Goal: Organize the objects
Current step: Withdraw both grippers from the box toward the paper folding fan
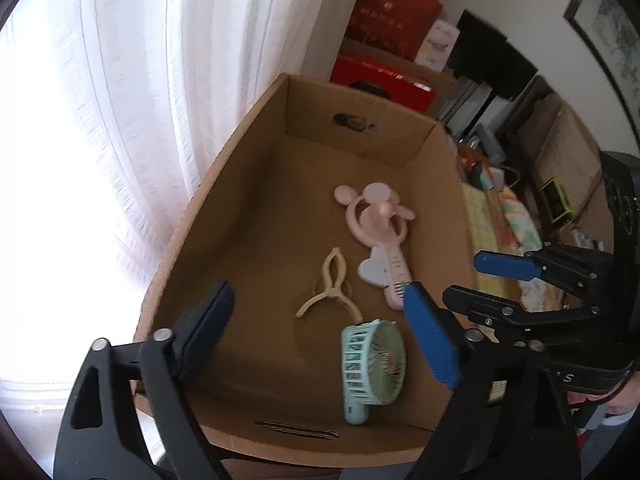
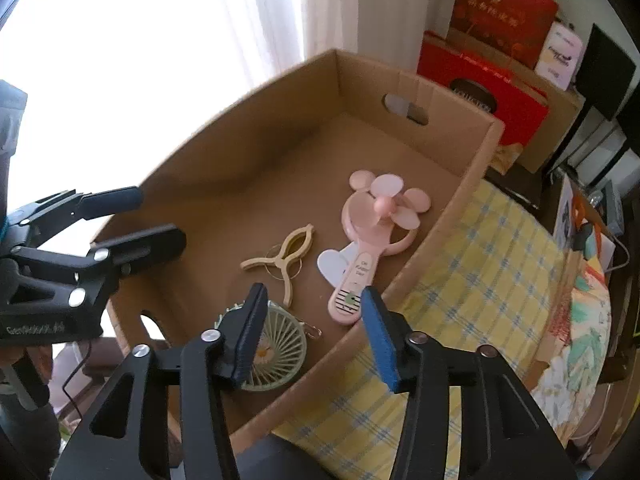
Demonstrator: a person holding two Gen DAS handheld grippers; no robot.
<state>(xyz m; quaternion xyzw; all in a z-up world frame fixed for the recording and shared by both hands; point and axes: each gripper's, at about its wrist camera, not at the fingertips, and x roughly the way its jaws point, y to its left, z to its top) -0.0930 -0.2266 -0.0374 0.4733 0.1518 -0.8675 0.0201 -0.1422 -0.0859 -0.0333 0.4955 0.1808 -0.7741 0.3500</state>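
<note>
An open cardboard box (image 1: pixel 224 184) (image 2: pixel 448 216) holds three things. A pink mouse-eared hand fan (image 1: pixel 376 236) (image 2: pixel 372 236) lies near its right wall. A beige clothes peg (image 1: pixel 330 286) (image 2: pixel 286 258) lies in the middle. A mint green hand fan (image 1: pixel 370 364) (image 2: pixel 278 350) lies at the near end. My left gripper (image 1: pixel 320 336) is open and empty above the near end. My right gripper (image 2: pixel 314 338) is open and empty over the box's right near corner. It also shows at the right of the left wrist view (image 1: pixel 472 280).
The box stands on a yellow checked cloth (image 2: pixel 480 280). White curtains (image 1: pixel 140 120) hang to the left. Red gift boxes (image 2: pixel 488 92) and a red bag (image 1: pixel 392 20) stand behind the box. Clutter (image 2: pixel 584 232) lies at the table's far right.
</note>
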